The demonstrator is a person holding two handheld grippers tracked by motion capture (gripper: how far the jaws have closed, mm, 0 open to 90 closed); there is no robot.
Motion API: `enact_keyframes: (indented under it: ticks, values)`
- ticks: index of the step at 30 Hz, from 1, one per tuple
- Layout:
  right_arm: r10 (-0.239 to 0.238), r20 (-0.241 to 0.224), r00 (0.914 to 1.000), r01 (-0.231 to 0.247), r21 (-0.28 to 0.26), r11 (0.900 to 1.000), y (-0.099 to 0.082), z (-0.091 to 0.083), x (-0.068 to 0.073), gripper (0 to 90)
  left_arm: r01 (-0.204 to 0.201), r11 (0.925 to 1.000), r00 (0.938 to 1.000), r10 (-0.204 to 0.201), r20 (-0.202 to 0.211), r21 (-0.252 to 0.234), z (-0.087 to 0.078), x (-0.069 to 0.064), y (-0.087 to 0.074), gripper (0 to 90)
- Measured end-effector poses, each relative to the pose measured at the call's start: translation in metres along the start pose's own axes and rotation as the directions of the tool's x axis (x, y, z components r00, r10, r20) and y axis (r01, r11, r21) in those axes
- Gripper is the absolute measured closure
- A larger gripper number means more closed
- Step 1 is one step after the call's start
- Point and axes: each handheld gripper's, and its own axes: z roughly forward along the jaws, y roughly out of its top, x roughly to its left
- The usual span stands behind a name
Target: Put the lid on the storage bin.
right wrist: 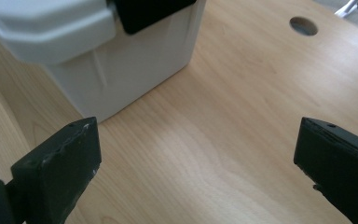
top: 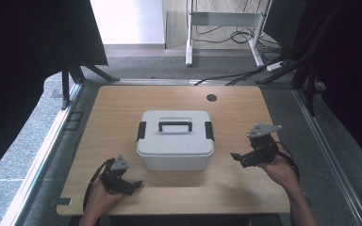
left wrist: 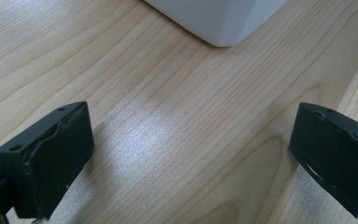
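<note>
High view: the wooden tabletop [top: 122,103] carries one large thing, a white lidded storage box [top: 175,146], which sits about midway between the left and right edges and a little nearer the near edge than the far one. Its long sides run parallel to the near edge, probably so that both short ends face outward toward the two hands. The lid has a dark carry handle [top: 175,125] lying flat on top and a dark latch at each short end, the left latch [top: 142,130] and the right latch [top: 209,130]; both appear folded down against the box, so the lid looks fastened.

A small round cable hole [top: 211,98] lies near the far edge, well apart from the box.

The right hand-held gripper [top: 237,159] hovers off the box's right end, jaws spread wide and holding nothing, pointed toward that end; in the right gripper view the right latch [right wrist: 154,14] sits just ahead, which suggests that latch is what it is lined up for. The left hand-held gripper [top: 135,184] rests low near the near-left corner, also released and empty, with the box's front corner [left wrist: 221,21] ahead of it, seemingly waiting its turn.
</note>
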Motion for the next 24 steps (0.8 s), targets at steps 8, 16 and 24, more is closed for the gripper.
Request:
enact_keyframes:
  ticks: [8, 16, 24]
  values:
    - [0.013, -0.003, 0.9999, -0.013, -0.001, 0.9999, -0.019, 0.02, 0.015, 0.0, 0.002, 1.0, 1.0, -0.002, -0.001, 0.0, 0.0, 0.0, 0.0, 0.0]
    - [0.019, -0.018, 0.9997, -0.019, -0.004, 0.9998, -0.035, 0.04, 0.028, 0.0, 0.004, 1.0, 1.0, -0.004, -0.003, 0.0, 0.0, -0.001, 0.0, 0.0]
    - [0.052, -0.022, 0.9984, -0.052, -0.01, 0.9986, -0.053, 0.06, 0.038, 0.5, 0.006, 1.0, 1.0, -0.006, -0.005, 0.0, 0.0, -0.001, 0.0, 0.0]
